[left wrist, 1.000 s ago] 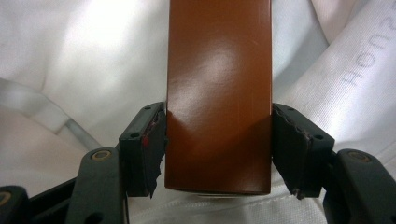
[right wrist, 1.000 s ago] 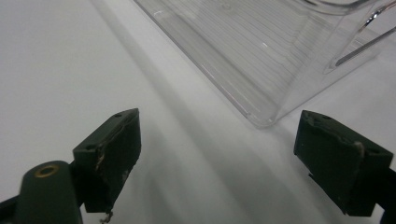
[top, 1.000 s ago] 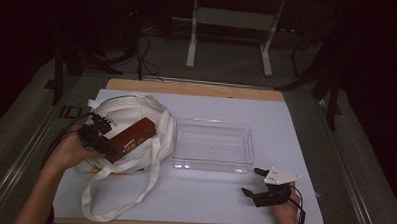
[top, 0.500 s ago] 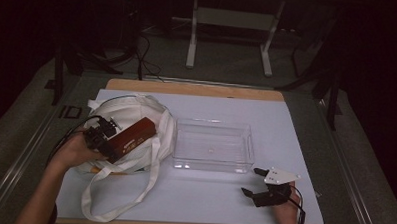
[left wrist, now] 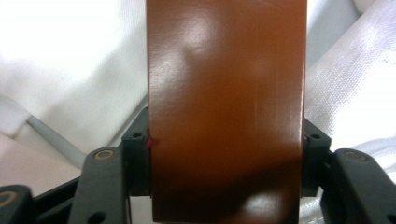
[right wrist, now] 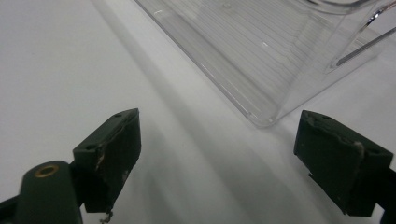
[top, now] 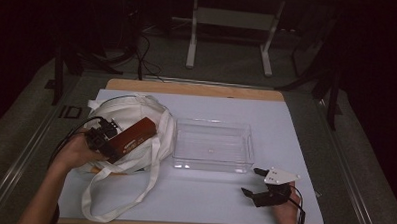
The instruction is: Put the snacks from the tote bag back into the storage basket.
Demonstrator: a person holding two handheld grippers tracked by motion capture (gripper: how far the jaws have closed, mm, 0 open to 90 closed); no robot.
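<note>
Apparently the work is midway: the left gripper (top: 116, 143) has its fingers (left wrist: 136, 163) pinching the near end of a brown box (top: 133, 133), which sits over the white tote bag (top: 136, 115), just left of the clear tray (top: 212, 165). The box looks lifted from the bag; my guess is that carrying it to the tray and releasing it remain. The right gripper (top: 251, 181) rests on the counter (top: 193, 202) just below the tray's right corner, fingers (right wrist: 112, 149) spread wide around nothing. Whether anything else lies inside the bag is hidden by its folds, and the box's label is too blurred to read.
</note>
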